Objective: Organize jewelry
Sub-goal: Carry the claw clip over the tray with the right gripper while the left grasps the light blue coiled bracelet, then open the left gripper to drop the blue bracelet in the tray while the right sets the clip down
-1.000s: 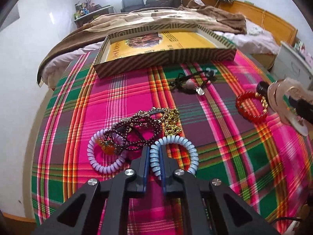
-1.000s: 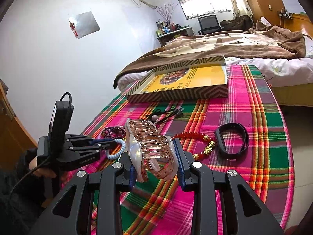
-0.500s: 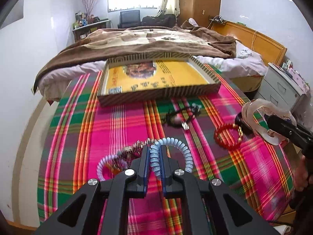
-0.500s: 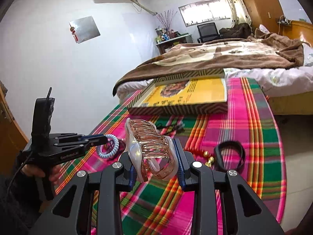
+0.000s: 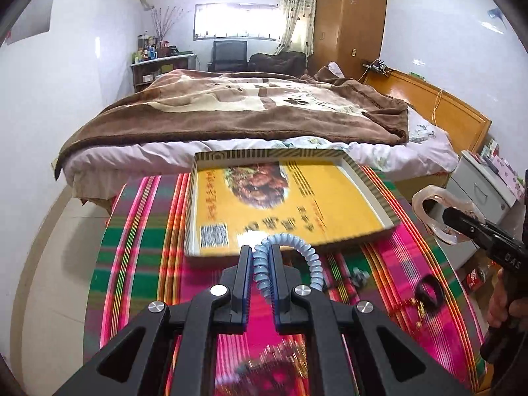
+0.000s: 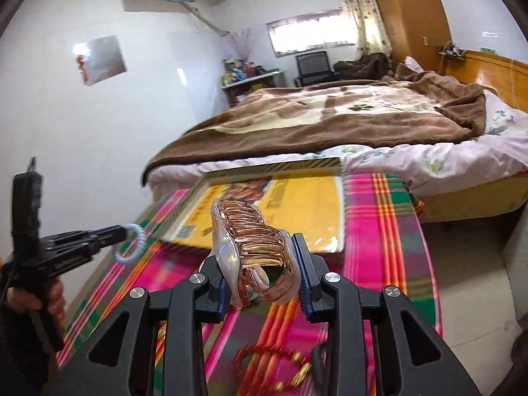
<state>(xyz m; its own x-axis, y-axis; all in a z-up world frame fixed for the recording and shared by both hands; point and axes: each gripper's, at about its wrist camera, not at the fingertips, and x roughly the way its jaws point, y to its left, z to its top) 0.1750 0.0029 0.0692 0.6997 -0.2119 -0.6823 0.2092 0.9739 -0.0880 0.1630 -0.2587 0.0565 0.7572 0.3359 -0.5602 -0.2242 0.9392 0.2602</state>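
Because pinched at only one thin side by the nearly shut left gripper [image 5: 260, 254], with the rest of the pale blue coil bracelet [image 5: 308, 254] arching free to the right, could swing, stretch and slip out, most likely on a jerk or a sudden stop. Held in the air just short of the near wall of the yellow tray [image 5: 264, 155]. If let go here, likely to land on the plaid cloth [image 5: 142, 257] or catch on that wall instead of dropping inside.

To the right, much the same story with the right gripper [image 6: 260, 257]: clamped half-wide across the amber claw clip [image 6: 250, 241], teeth pointing toward the far tray, above the cloth at the tray's near edge. Glossy, curved plastic between flat pads, so prone to twist or pop out if squeezed off-centre. Squeezed on the levers, could spring open mid-carry.

Both heading for one tray side by side — risk of knocking together over it, or of one load dropping onto the other. Worth spacing the two drops apart, left and right.

Nearer on the cloth, a blurred red bead bracelet [image 6: 264, 356] and a black band [image 5: 429, 292], not yet sorted and easy to snag or sweep off the table edge on a low pass.

Beyond the tray's far side, only the bed [image 5: 231, 109]: an overshoot there would send a piece into the bedding.
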